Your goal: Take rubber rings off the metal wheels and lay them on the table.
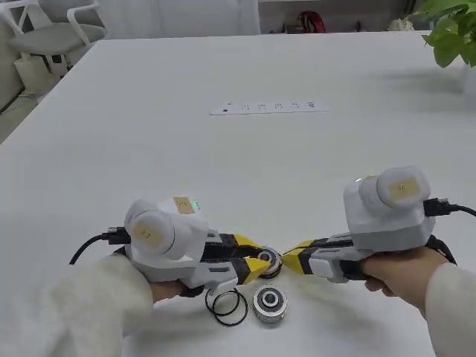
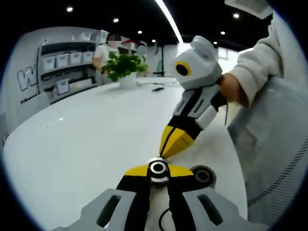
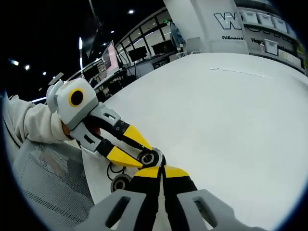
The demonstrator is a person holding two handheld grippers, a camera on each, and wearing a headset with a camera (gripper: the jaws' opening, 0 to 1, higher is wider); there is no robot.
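The left claw (image 1: 258, 261) gripped a metal wheel (image 1: 269, 259). The right claw (image 1: 291, 257), its jaws pressed together, touched that wheel's rim. A second wheel (image 1: 269, 302) and loose rubber rings (image 1: 227, 305) lay on the desk (image 1: 223, 171) just below.

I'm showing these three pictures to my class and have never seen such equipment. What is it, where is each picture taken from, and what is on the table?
No robot: a person holds tongs in each hand. One picture is taken from the person's headset; the two round ones look along each pair of tongs. The left tongs grip a metal wheel; the right tongs, closed, meet its edge. On the white table lie black rubber rings and another wheel.
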